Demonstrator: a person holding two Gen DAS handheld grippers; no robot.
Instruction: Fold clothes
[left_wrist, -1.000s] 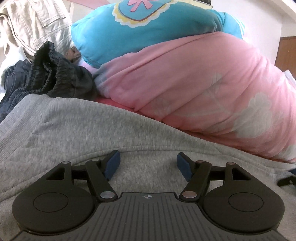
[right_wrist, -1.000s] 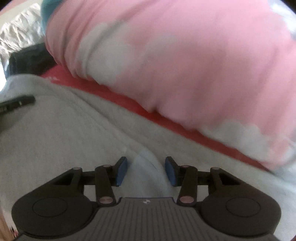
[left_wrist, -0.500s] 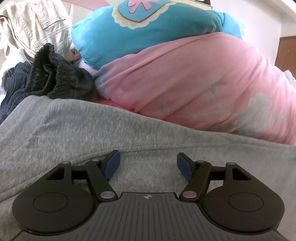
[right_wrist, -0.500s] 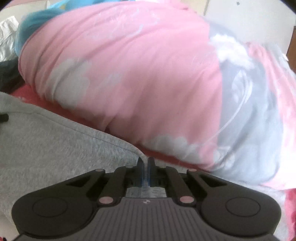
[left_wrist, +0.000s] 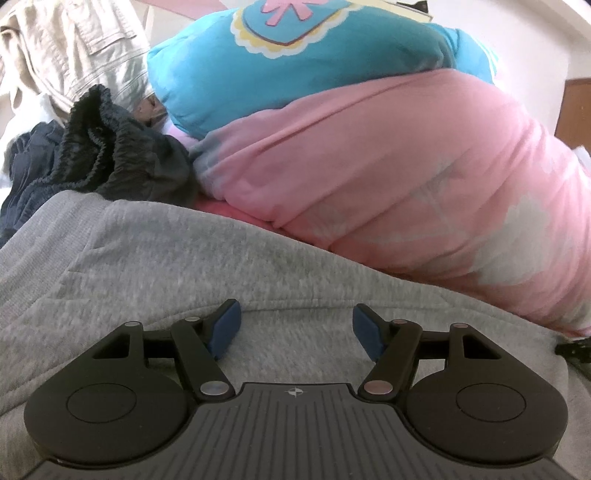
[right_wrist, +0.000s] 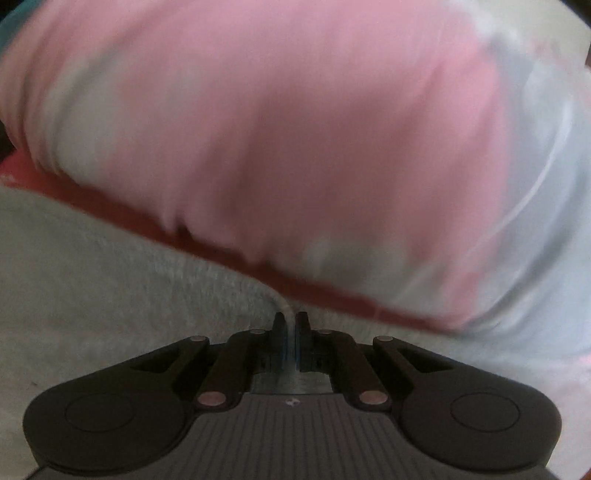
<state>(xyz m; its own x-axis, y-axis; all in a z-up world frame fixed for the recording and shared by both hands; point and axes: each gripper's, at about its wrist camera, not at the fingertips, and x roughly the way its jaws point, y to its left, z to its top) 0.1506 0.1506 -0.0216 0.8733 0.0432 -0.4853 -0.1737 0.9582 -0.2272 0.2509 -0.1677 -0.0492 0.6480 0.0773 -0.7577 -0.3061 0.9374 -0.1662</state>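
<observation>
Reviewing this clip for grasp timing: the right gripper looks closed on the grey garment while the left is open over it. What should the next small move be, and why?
Probably close the left gripper on the grey garment. Its jaws stand open with grey fabric lying between them, while the right gripper is already shut on the garment's edge. Pinching both sides would let the cloth be lifted evenly for a fold.

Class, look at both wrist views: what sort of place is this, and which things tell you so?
Probably a bedroom: a pink quilt and blue pillow are piled behind a grey garment, with loose dark clothes beside them.
</observation>
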